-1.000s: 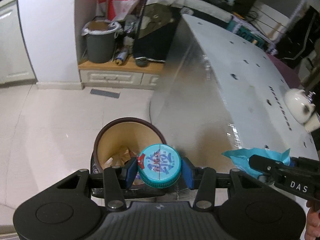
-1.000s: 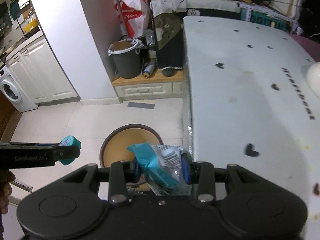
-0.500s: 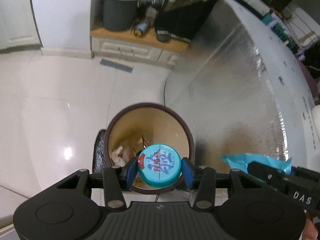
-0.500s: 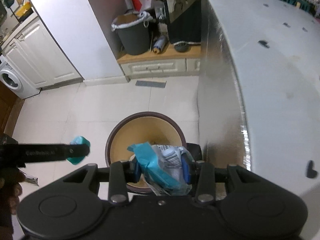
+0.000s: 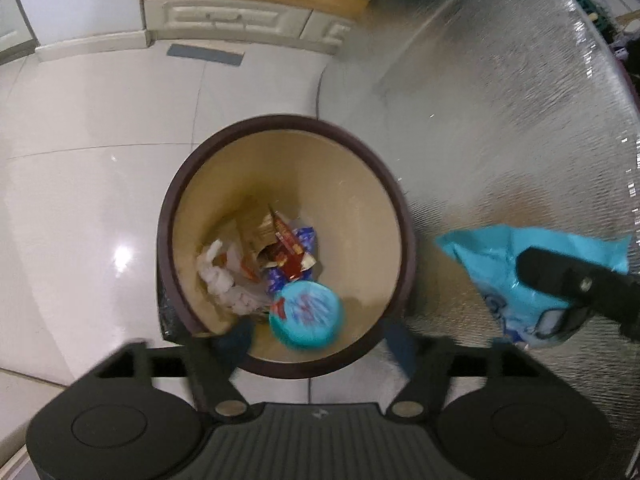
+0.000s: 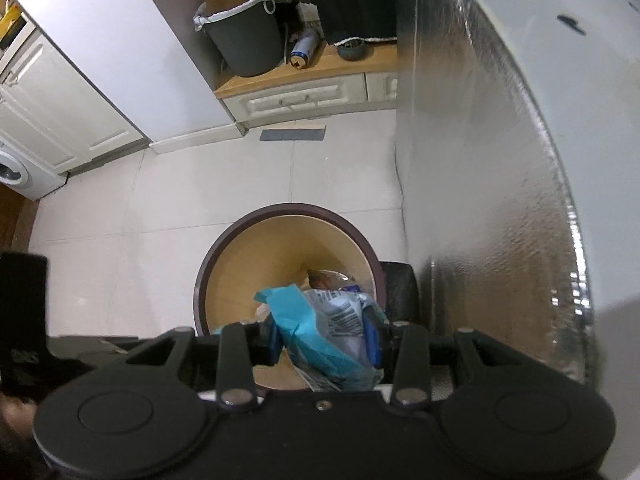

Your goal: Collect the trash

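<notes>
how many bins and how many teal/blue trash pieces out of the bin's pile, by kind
Round brown bin: 1
Grey bucket bin: 1
Teal lid, loose inside the brown bin's mouth: 1
Blue wrapper, held by the right gripper: 1
Total: 4

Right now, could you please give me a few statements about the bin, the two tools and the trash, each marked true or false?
1. The round teal lid is clamped in the left tool. False: the jaws have just been opening, and the blurred lid is free over the round brown-rimmed bin.
2. The right tool grips a crumpled blue plastic wrapper. True.
3. The bin is empty. False: crumpled wrappers and paper lie at its bottom.
4. The bin stands on the pale tiled floor. True.
</notes>
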`<move>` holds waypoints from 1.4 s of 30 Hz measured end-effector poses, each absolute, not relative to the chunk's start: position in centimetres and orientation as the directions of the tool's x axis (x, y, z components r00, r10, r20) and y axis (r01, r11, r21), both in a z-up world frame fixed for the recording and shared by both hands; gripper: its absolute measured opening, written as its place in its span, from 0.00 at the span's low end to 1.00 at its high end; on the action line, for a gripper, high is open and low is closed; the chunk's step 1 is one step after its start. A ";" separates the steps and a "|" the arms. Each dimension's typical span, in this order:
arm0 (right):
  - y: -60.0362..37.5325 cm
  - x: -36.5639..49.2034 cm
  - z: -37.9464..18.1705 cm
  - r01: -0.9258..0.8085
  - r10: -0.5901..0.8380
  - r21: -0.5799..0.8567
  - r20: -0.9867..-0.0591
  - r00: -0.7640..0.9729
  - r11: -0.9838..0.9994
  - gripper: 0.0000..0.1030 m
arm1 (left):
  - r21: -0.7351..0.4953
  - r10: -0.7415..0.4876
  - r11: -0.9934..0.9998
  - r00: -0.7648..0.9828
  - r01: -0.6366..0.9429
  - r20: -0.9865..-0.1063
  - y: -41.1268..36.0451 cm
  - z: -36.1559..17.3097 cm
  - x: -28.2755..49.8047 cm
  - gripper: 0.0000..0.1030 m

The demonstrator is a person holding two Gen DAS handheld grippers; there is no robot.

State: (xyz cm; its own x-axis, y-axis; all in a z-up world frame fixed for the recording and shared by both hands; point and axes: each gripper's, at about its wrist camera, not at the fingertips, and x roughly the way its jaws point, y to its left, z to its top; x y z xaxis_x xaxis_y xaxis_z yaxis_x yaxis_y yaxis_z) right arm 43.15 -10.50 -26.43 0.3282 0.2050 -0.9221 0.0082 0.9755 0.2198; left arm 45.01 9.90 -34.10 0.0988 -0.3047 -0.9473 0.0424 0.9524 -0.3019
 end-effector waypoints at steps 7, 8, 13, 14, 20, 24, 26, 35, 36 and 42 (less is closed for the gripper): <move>-9.8 44.4 -28.9 0.010 0.237 0.250 -0.929 0.285 0.968 0.41 | -0.257 -0.259 0.965 0.055 0.046 -0.964 11.3 -35.2 44.0 0.78; -9.4 44.6 -29.2 0.003 0.245 0.256 -0.929 0.279 0.967 0.41 | -0.253 -0.255 0.967 0.053 0.041 -0.966 11.5 -35.3 43.8 0.80; -8.0 45.5 -29.7 -0.035 0.303 0.306 -0.911 0.279 0.951 0.52 | -0.236 -0.236 0.972 0.064 0.014 -0.970 13.0 -34.7 43.3 0.88; -7.8 45.7 -29.8 -0.036 0.313 0.316 -0.907 0.281 0.948 0.56 | -0.234 -0.235 0.972 0.068 0.011 -0.970 13.2 -34.6 43.3 0.90; -7.3 45.3 -30.9 -0.059 0.272 0.266 -0.933 0.234 0.962 0.75 | -0.230 -0.229 0.973 0.094 0.006 -0.969 13.8 -33.5 43.1 1.00; -7.6 44.6 -31.1 -0.080 0.254 0.242 -0.943 0.215 0.967 0.80 | -0.221 -0.222 0.975 0.105 0.016 -0.969 13.7 -33.2 43.0 1.00; -7.7 44.4 -31.2 -0.090 0.235 0.220 -0.949 0.212 0.971 0.81 | -0.214 -0.215 0.977 0.111 0.025 -0.970 13.6 -32.9 42.9 1.00; -9.3 42.9 -30.6 -0.076 0.226 0.214 -0.948 0.222 0.974 0.89 | -0.201 -0.207 0.978 0.136 0.056 -0.969 13.1 -31.2 42.6 1.00; -9.4 42.8 -30.5 -0.075 0.225 0.213 -0.948 0.226 0.974 0.89 | -0.201 -0.207 0.978 0.139 0.058 -0.968 13.0 -31.0 42.6 1.00; -10.3 42.3 -29.1 -0.058 0.222 0.214 -0.939 0.262 0.975 0.95 | -0.197 -0.205 0.978 0.160 0.065 -0.966 13.1 -29.7 42.2 1.00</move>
